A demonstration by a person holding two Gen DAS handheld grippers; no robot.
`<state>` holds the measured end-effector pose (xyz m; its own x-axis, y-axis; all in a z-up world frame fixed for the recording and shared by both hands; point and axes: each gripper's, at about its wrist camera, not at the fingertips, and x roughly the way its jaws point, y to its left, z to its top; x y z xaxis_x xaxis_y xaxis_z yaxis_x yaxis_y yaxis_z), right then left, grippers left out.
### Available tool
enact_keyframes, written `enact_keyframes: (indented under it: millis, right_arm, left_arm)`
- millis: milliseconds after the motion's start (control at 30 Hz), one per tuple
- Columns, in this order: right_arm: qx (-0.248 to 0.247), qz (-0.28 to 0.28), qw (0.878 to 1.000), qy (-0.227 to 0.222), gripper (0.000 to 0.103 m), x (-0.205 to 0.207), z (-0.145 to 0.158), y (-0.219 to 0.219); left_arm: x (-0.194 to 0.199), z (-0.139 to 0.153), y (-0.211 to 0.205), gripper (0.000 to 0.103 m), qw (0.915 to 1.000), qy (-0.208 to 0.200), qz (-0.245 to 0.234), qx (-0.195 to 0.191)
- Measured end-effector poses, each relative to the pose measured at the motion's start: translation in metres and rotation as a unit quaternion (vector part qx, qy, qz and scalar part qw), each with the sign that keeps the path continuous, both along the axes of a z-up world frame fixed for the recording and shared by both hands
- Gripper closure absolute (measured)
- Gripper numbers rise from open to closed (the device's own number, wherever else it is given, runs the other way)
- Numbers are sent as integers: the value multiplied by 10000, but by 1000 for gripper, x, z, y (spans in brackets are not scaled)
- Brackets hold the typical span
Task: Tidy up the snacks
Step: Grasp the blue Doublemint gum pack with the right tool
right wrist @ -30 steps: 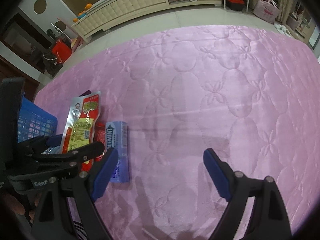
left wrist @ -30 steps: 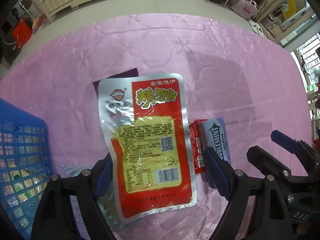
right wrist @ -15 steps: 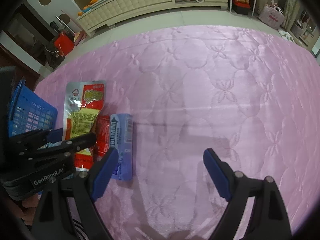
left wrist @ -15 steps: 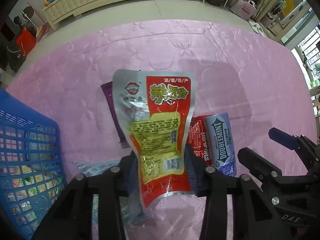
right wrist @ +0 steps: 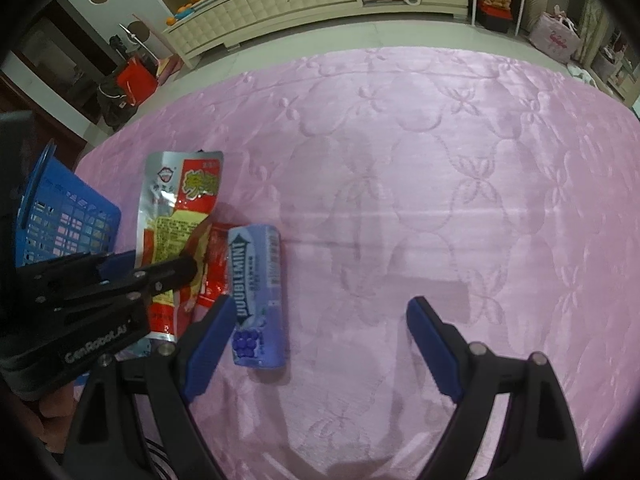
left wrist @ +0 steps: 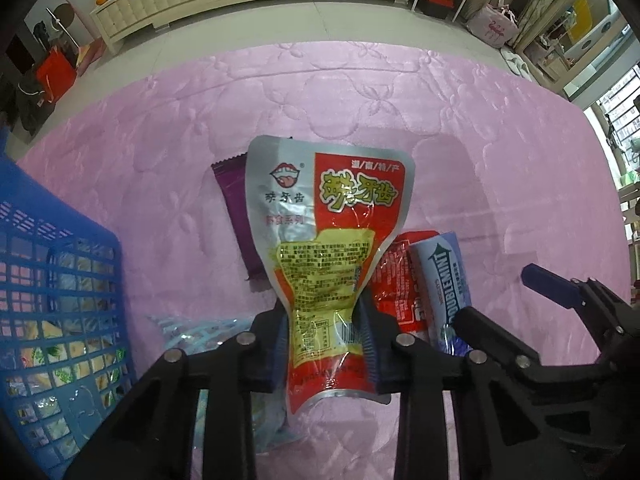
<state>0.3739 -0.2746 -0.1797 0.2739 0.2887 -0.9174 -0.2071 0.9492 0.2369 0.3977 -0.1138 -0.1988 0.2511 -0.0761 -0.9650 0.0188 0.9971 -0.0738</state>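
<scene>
My left gripper is closing its jaws on the lower part of a silver, red and yellow snack pouch; the pads pinch it into a narrow waist. The pouch stands tilted above the pink quilt. Under it lie a purple wrapper, a red packet and a blue Doublemint pack. My right gripper is open over bare quilt, its left finger beside the Doublemint pack, nothing between its fingers. The left gripper and pouch show at the left in the right wrist view.
A blue mesh basket with several snacks in it stands at the left. A clear, blue-printed packet lies under my left gripper. The pink quilt spreads wide to the right. Cabinets and bags line the floor beyond.
The left jaws went from wide apart to pinched on the pouch, crumpling its lower half. The pouch has risen off the quilt, baring the purple wrapper. The right gripper has drifted toward the Doublemint pack.
</scene>
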Motion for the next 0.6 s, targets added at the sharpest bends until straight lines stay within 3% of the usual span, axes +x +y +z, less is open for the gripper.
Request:
enact_keyframes:
  millis: [400, 600]
  right_arm:
    - [-239, 200, 9992, -261, 14, -6, -5, 25]
    - [-477, 335, 9973, -448, 32, -8, -8, 32]
  left_arm:
    - [-39, 20, 30, 75, 9996, -274, 53, -6]
    - [-44, 17, 35, 75, 9994, -330, 68, -65]
